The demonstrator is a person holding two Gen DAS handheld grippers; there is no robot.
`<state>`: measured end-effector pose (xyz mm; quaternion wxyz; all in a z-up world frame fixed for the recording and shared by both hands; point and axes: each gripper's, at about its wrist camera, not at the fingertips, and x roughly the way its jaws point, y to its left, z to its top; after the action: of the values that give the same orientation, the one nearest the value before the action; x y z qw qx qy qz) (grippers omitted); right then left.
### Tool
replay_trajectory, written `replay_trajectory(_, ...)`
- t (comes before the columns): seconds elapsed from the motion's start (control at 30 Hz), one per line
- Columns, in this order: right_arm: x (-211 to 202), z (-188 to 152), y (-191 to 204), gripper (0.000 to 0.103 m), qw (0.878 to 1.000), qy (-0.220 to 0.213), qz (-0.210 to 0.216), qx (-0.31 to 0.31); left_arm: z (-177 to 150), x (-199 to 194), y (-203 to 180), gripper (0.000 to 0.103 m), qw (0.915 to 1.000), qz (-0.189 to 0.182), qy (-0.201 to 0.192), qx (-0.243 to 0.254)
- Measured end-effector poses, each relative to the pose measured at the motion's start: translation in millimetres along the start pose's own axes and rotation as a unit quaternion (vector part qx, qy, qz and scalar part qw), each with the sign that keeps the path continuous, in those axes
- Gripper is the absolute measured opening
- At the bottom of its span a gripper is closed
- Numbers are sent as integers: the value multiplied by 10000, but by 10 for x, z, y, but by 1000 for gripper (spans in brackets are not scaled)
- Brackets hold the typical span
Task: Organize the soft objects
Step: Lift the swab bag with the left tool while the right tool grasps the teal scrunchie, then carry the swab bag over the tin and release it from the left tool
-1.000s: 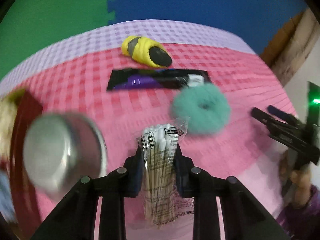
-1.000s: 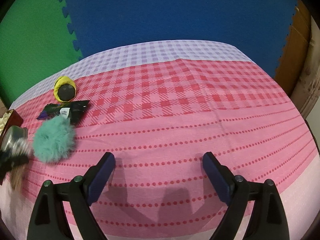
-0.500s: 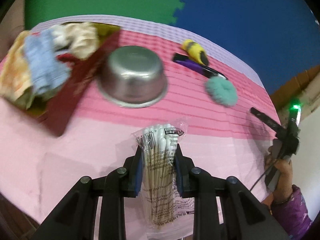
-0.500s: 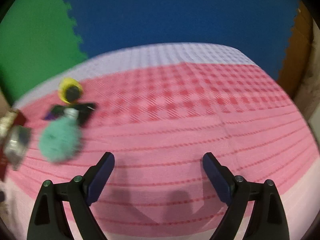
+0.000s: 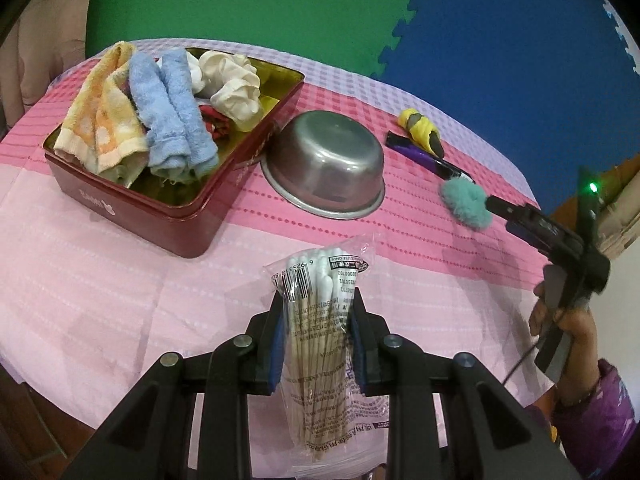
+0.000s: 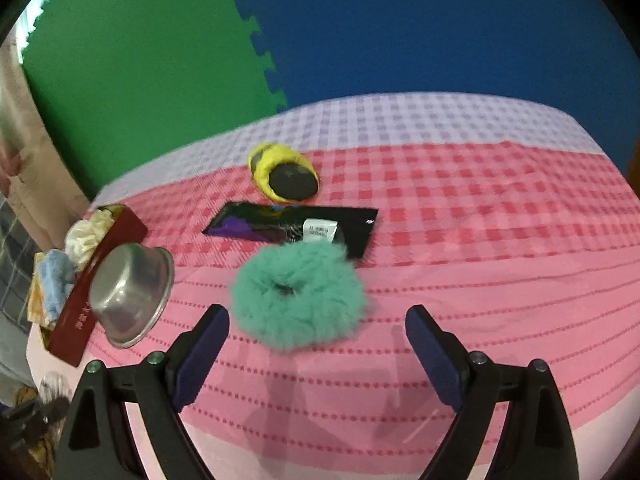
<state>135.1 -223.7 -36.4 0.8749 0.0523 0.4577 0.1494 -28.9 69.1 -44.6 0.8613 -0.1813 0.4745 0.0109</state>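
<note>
My left gripper is shut on a clear packet of cotton swabs, held above the pink cloth in front of a dark red tin. The tin holds an orange towel, a blue towel and a white cloth. My right gripper is open, just in front of a teal fluffy scrunchie, which also shows in the left wrist view. A yellow and black soft roll lies behind it.
An upturned steel bowl sits right of the tin; it also shows in the right wrist view. A black and purple flat packet lies between scrunchie and roll. Green and blue foam mats stand behind the table.
My left gripper has pulled back and swung left with the swabs, so the tin and bowl came into view. My right gripper has moved left up to the scrunchie.
</note>
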Motion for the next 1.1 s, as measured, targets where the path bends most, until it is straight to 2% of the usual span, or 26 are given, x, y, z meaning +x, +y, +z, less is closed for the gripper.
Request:
replay_trajectory(0.13, 151, 16, 25, 93, 9997, 56, -234, 74, 0, 33, 34, 24, 9999, -81, 83, -77)
replay_trajectory(0.2, 262, 15, -10, 93, 9994, 211, -214, 186, -2, 41, 45, 25, 9998, -109, 135, -110)
replay_trajectory(0.33, 280, 33, 56, 93, 9996, 122, -240, 64, 3, 48, 57, 25, 9997, -146, 146, -136)
replay_trajectory(0.37, 289, 29, 90, 89, 9996, 62, -282, -54, 0, 48, 55, 25, 9997, -138, 143, -129)
replay_trajectory(0.43, 301, 18, 149, 45, 9990, -14, -347, -290, -4, 45, 50, 25, 9998, -123, 149, -110)
replay_trajectory(0.47, 320, 11, 186, 13, 9980, 6, -470, -420, -6, 45, 46, 25, 9998, -113, 148, -97)
replay_trajectory(0.6, 241, -65, 210, 13, 9981, -76, -309, -528, 2, 33, 27, 25, 9999, -75, 67, -61)
replay_trajectory(0.67, 149, -143, 215, 13, 9987, -120, -59, -493, 3, 15, 18, 25, 10000, -70, 14, -43)
replay_trajectory(0.8, 14, -374, 340, 13, 9961, -202, 6, -864, 3, -23, 2, 25, 9999, -80, -42, -48)
replay_trajectory(1.1, -3, -396, 321, 13, 9967, -191, 196, -761, 158, -299, 44, 25, 9989, -140, -370, -255)
